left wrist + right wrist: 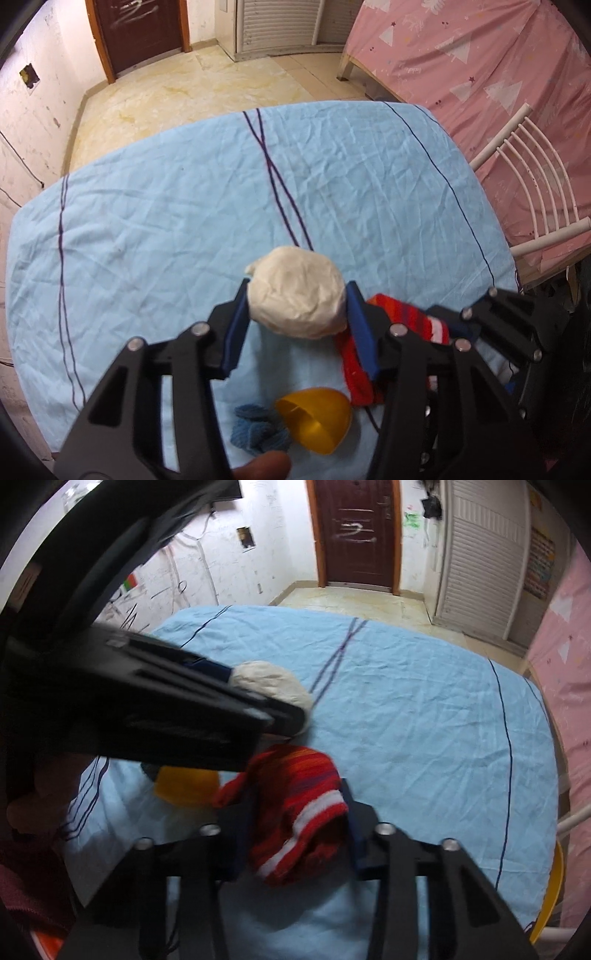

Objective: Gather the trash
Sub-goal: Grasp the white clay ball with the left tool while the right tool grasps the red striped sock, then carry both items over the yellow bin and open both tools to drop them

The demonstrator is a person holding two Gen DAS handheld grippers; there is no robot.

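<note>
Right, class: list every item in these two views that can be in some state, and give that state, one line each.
left hand-held gripper: closed on the white paper ball
white paper ball: crumpled, pinched between the blue pads
right hand-held gripper: closed on the red striped sock
red striped sock: bunched, gripped
yellow cup: tipped on its side
blue cloth: crumpled, lying loose
door: shut

In the right wrist view, the left gripper [236,698] hides half the white paper ball [273,686] and most of the yellow cup [184,786]. The red striped knit [295,812] is blurred, perhaps a sock. A fingertip [262,467] is cut off below.
</note>
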